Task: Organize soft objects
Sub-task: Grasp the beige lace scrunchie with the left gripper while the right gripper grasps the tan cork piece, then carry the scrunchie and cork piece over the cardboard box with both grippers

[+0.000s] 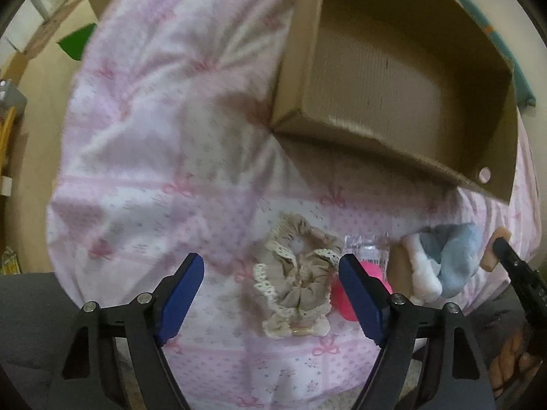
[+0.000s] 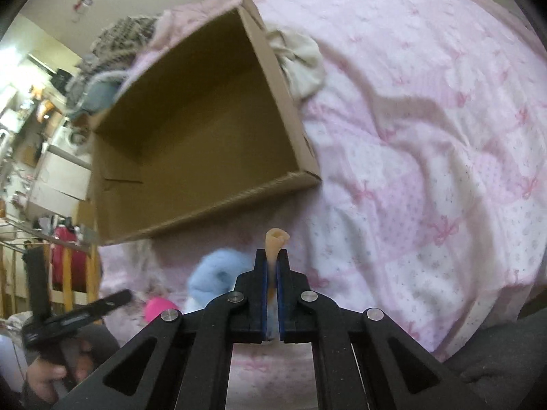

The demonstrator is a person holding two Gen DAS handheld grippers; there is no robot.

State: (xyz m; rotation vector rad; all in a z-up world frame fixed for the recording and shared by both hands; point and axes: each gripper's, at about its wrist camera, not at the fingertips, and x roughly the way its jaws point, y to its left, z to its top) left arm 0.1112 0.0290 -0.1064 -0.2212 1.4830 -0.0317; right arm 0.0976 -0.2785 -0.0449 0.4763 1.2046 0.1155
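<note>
My left gripper [image 1: 271,275] is open above a beige lace-trimmed scrunchie [image 1: 295,278] that lies on the pink bedspread between its blue pads. A pink round object [image 1: 345,294] in clear wrapping lies just right of it. A blue and white plush [image 1: 444,259] lies further right; it also shows in the right wrist view [image 2: 215,275]. My right gripper [image 2: 271,256] is shut on a small peach soft piece [image 2: 275,242] that sticks out past its tips; it shows at the left view's edge [image 1: 499,249]. An empty cardboard box [image 1: 393,78] lies open beyond, and it also appears in the right wrist view [image 2: 191,136].
The pink bow-print bedspread [image 2: 427,136] covers the bed. A cream cloth [image 2: 301,61] lies behind the box's right wall. Grey and checked clothes [image 2: 112,48] pile at the box's far left. Room furniture and a red garment [image 2: 66,256] stand left.
</note>
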